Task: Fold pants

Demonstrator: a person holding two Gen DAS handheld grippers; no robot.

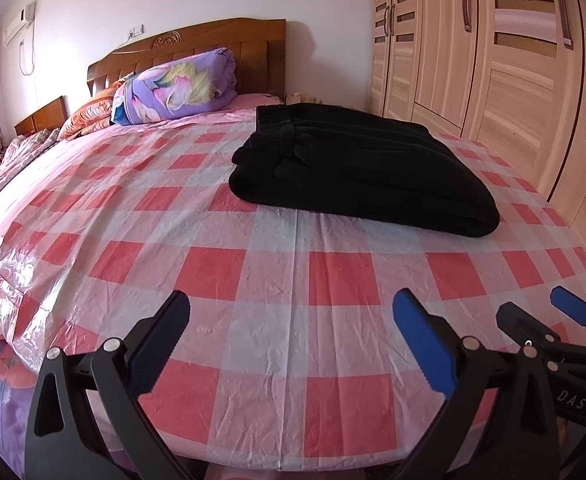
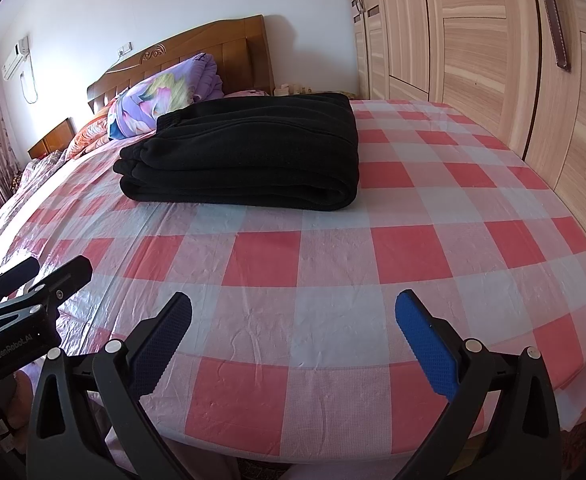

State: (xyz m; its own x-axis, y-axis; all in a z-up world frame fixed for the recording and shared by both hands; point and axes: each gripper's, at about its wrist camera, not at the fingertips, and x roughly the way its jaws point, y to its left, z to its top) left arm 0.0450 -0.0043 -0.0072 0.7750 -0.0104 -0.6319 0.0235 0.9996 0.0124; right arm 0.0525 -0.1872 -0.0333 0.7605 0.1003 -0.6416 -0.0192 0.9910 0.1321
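The black pants [image 1: 357, 164] lie folded in a thick rectangular stack on the red-and-white checked plastic sheet [image 1: 253, 272] that covers the bed. They also show in the right wrist view [image 2: 245, 156]. My left gripper [image 1: 289, 344] is open and empty, low over the sheet near the bed's front edge, well short of the pants. My right gripper [image 2: 293, 344] is open and empty too, beside the left one. The right gripper shows at the lower right of the left wrist view [image 1: 541, 316], and the left gripper at the left edge of the right wrist view [image 2: 57, 268].
A folded purple floral quilt [image 1: 181, 88] and pillows lie against the wooden headboard [image 1: 197, 40] behind the pants. A tall wooden wardrobe [image 1: 493, 52] stands close along the bed's right side. An air conditioner [image 1: 19, 24] hangs on the far wall.
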